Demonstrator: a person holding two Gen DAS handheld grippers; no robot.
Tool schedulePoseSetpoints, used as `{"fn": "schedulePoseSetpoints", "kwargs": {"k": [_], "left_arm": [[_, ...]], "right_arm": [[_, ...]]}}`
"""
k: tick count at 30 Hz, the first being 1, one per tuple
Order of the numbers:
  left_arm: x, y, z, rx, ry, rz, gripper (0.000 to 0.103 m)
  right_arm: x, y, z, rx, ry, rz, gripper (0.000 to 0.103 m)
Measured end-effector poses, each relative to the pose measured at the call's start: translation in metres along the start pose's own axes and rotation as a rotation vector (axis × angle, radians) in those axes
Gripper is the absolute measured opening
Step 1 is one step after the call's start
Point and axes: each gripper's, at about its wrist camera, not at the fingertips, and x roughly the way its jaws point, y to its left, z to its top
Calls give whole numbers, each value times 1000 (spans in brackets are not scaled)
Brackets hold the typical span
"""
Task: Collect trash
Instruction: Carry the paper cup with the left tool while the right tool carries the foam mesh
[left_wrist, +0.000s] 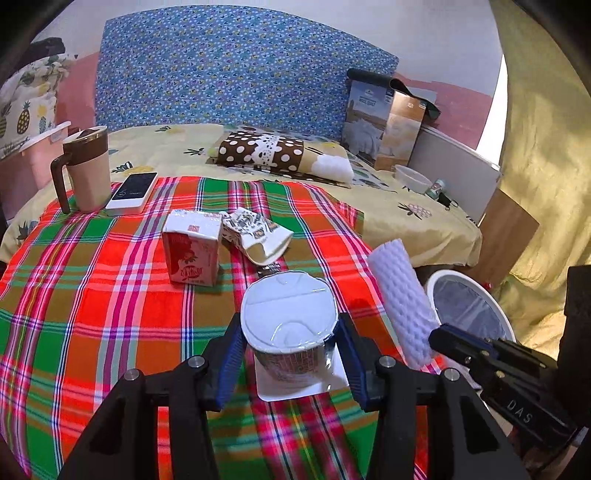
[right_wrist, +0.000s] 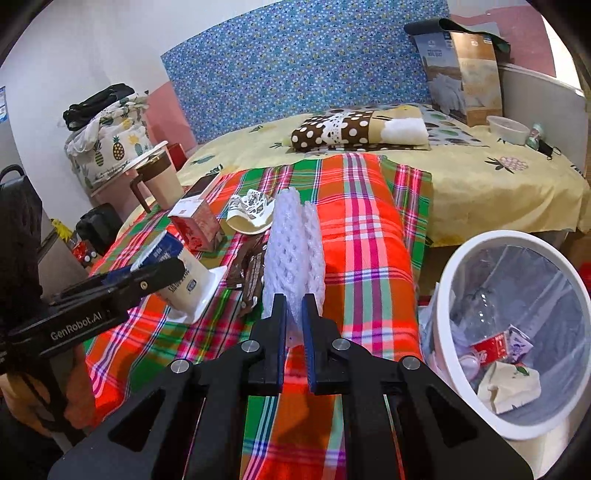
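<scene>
The right gripper (right_wrist: 294, 310) pinches the white foam mesh sleeve (right_wrist: 293, 243), its long axis running forward; the white-rimmed bin (right_wrist: 448, 295) beyond the plaid cloth's (right_wrist: 369, 229) right edge is nearest it. The left gripper (left_wrist: 290, 354) clasps the white plastic cup (left_wrist: 290, 314).

Both views bright, colours oversaturated, esp. red plaid cloth (left_wrist: 110, 314). Strong daylight from gap beside curtain (left_wrist: 546, 147) at right edge of left view, blown out white. Glare on cup lid (left_wrist: 288, 314) and bin (right_wrist: 443, 314) rim. Shadows soft, short, under carton (left_wrist: 192, 254) twd cloth's near edge. Heavy fisheye bend: headboard (left_wrist: 236, 70) curved, black vignette in corners. Centre fairly sharp; edges softer, slight smear. Near gripper bodies dark, little detail.
</scene>
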Motion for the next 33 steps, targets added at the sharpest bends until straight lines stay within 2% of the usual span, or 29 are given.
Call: {"fn": "schedulePoseSetpoints", "kwargs": {"k": [15,33], "left_arm": [[-15,-27,-13,43,7,-31,49],[-3,-77,-8,123,19,-102,49]], "right_arm": [[-18,-7,-7,12,-38,-24,11],[-41,-40,-15,79,-75,-99,11]]}}
